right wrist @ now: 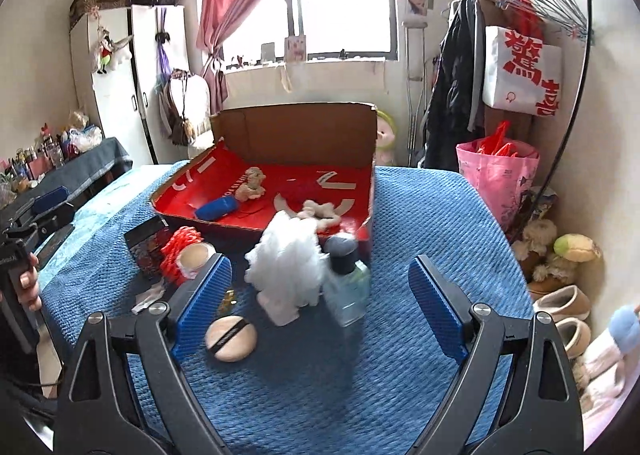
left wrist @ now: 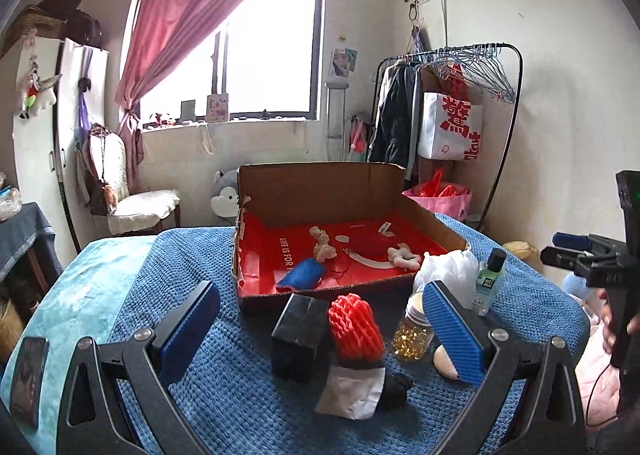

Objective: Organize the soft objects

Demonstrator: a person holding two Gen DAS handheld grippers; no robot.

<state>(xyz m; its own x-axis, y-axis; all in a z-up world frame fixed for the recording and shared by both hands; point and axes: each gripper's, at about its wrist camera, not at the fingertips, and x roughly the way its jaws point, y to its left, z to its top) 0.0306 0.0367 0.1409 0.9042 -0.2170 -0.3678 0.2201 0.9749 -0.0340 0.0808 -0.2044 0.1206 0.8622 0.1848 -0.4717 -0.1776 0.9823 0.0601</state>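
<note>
With both the right gripper [right wrist: 320, 291] and the left gripper [left wrist: 320, 329] released and empty, the right should close gently on the white mesh bath sponge [right wrist: 286, 255], on the blue bedspread [right wrist: 420, 215] just before the cardboard box [right wrist: 296, 131], without knocking the bottle [right wrist: 348, 283] beside it.

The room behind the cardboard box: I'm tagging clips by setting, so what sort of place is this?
Most likely a bedroom in a home: a clothes rack with hangers and coats, a white wardrobe, and a blue blanket over what looks like a bed.

"LIFE IS FOR" on red box floor [left wrist: 286, 255]; red characters on white bag [left wrist: 450, 127].
</note>
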